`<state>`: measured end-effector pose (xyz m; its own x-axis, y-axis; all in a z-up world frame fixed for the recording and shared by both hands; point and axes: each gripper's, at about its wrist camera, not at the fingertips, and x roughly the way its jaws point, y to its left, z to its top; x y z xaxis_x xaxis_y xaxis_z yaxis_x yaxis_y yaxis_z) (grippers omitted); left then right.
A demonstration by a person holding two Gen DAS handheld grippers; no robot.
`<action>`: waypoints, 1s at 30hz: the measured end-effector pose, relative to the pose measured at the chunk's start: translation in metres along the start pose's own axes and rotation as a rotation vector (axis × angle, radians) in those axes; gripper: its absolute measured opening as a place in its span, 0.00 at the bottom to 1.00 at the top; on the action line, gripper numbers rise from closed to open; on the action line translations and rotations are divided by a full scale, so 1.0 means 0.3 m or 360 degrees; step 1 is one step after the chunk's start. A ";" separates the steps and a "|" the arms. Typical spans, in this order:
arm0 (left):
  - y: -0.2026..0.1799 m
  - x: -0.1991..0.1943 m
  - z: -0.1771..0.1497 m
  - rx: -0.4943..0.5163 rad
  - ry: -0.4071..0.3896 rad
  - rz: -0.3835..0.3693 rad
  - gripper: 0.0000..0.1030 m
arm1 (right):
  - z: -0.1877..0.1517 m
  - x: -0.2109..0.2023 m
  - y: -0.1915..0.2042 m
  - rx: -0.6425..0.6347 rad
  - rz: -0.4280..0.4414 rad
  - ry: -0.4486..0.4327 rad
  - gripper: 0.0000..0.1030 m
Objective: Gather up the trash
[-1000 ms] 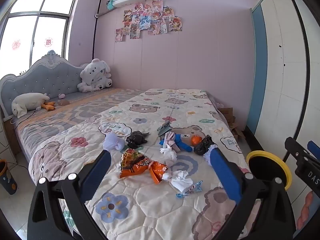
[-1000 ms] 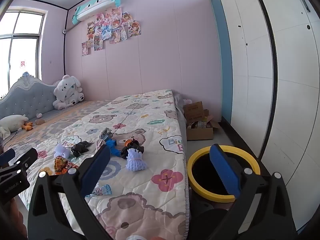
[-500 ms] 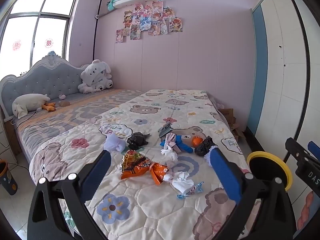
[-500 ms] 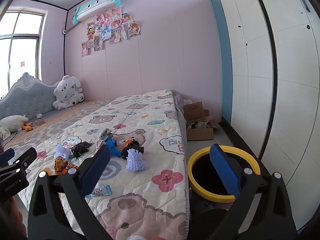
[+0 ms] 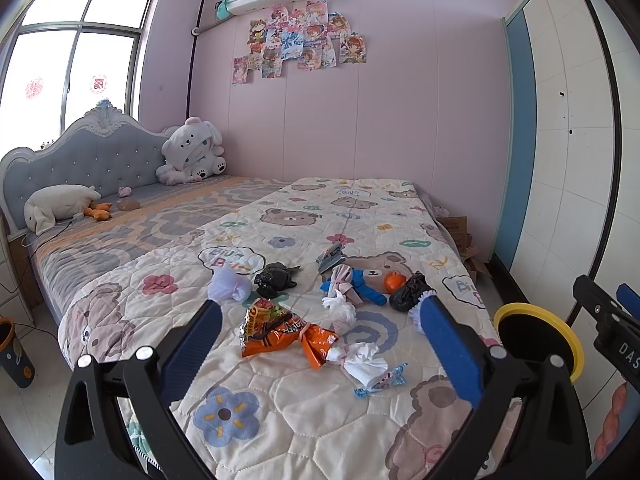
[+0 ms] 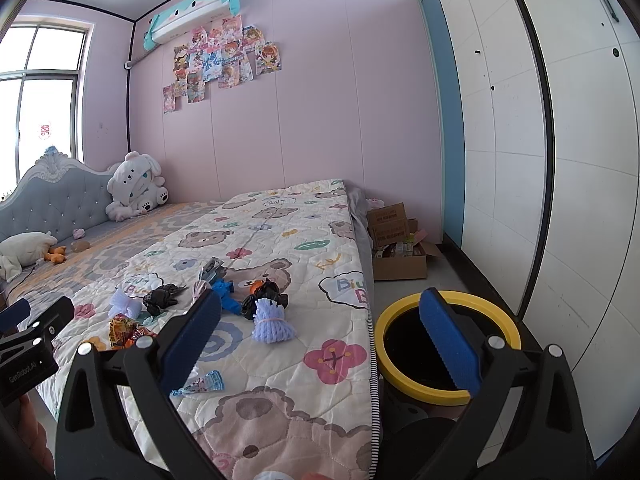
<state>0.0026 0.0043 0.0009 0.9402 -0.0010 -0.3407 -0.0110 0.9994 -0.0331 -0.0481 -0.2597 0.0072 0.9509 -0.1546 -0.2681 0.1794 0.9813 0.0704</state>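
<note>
Trash lies scattered on the bear-print quilt [image 5: 304, 432]: an orange snack bag [image 5: 280, 330], a crumpled white tissue [image 5: 362, 362], a small blue wrapper [image 5: 380, 380], black bags [image 5: 276, 278], a blue glove [image 5: 366, 290] and a lilac foam net [image 6: 272, 322]. A black bin with a yellow rim [image 6: 444, 344] stands on the floor right of the bed. My left gripper [image 5: 320, 328] is open and empty, held above the snack bag. My right gripper [image 6: 320, 324] is open and empty, between the bed edge and the bin.
A cardboard box [image 6: 394, 244] sits on the floor beyond the bin, by the white wardrobe [image 6: 560, 160]. Plush toys [image 5: 192, 152] rest near the headboard. A small dark bin [image 5: 14, 352] stands on the floor at the left.
Both views have shifted very slightly, with the left gripper edging a little nearer the trash. Both grippers stay open and empty.
</note>
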 end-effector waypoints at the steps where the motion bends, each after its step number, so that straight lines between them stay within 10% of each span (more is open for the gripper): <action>1: 0.001 0.000 0.001 0.0000 0.0001 0.0000 0.93 | 0.000 0.000 0.000 -0.0002 0.0000 0.0000 0.93; 30: 0.005 0.007 -0.008 -0.0008 0.0012 -0.0003 0.93 | -0.002 0.001 -0.001 0.0006 0.0003 0.0001 0.93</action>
<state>0.0037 0.0058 -0.0021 0.9377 -0.0034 -0.3475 -0.0108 0.9992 -0.0387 -0.0481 -0.2601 0.0065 0.9510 -0.1528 -0.2689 0.1787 0.9811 0.0743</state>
